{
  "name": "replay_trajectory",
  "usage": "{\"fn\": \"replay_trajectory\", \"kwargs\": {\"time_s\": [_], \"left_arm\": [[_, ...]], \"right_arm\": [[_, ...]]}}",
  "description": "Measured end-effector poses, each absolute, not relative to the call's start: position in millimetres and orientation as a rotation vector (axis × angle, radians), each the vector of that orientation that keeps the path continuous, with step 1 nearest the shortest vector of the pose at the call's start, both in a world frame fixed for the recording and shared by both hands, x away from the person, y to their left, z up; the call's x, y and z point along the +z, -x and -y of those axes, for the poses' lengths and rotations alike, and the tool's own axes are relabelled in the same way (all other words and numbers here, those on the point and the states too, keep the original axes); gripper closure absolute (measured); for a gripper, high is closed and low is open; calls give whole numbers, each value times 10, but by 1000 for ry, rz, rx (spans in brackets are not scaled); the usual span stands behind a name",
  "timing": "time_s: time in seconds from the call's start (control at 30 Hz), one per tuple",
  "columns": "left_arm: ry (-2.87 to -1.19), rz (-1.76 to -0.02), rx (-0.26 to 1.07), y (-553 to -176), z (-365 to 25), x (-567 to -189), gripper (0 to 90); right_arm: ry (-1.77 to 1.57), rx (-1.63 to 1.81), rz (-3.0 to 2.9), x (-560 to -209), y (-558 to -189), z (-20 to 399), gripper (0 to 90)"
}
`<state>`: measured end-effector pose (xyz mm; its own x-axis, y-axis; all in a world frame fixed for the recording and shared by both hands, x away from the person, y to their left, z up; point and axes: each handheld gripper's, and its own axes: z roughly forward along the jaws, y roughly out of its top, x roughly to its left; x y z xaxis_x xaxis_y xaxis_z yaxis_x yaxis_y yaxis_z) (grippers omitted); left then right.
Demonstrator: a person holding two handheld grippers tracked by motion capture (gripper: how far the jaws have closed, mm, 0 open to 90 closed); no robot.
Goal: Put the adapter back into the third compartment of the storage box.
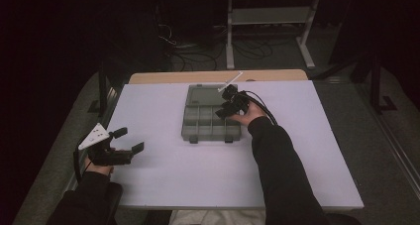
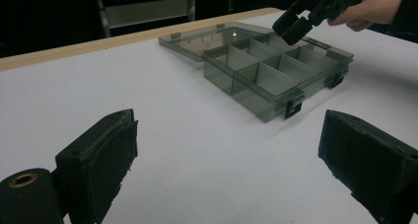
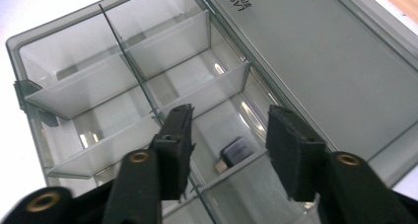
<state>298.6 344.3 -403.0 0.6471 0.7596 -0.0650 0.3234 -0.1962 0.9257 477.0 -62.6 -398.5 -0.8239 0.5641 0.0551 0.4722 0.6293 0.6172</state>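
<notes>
Dark room, cables and a metal rack frame on the floor at the top of the high view. White table [image 1: 163, 180] across the middle of the frame, a wooden edge behind it.

Grey see-through compartment box [image 1: 210, 120] sits centre frame, lid [image 1: 205, 94] folded back flat toward the top. Latches on its near edge.

Right gripper [image 1: 229, 102] hangs over the box's right side, centre-right of the high view, hand behind it. Jaws parted, nothing between the pads. In the right gripper view a small dark USB stick [image 3: 234, 153] lies on the floor of one compartment, just below and between the jaw tips, not touched.

Left gripper [image 1: 130, 140] at lower left of the high view, well apart from the box, jaws spread wide and empty above bare table.
</notes>
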Motion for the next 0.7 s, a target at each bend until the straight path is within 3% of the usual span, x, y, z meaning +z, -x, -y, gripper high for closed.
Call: {"fn": "replay_trajectory", "kwargs": {"time_s": [0.07,0.1,0.37,0.57,0.7], "left_arm": [[-1785,-872,504,-2986,-3443,-4030,75],[-1785,-872,503,-2986,-3443,-4030,75],[-1784,-873,502,-2984,-3445,-4030,75],[-1784,-875,502,-2984,-3444,-4031,75],[-1784,-876,503,-2983,-3444,-4031,75]], "right_arm": [[-858,972,-2701,-3972,-4765,638,470],[-871,990,-2692,-3929,-4743,656,408],[-924,982,-2659,-3844,-4689,706,189],[-934,1023,-2635,-3774,-4626,801,129],[-928,1046,-2618,-3731,-4582,866,24]]}}
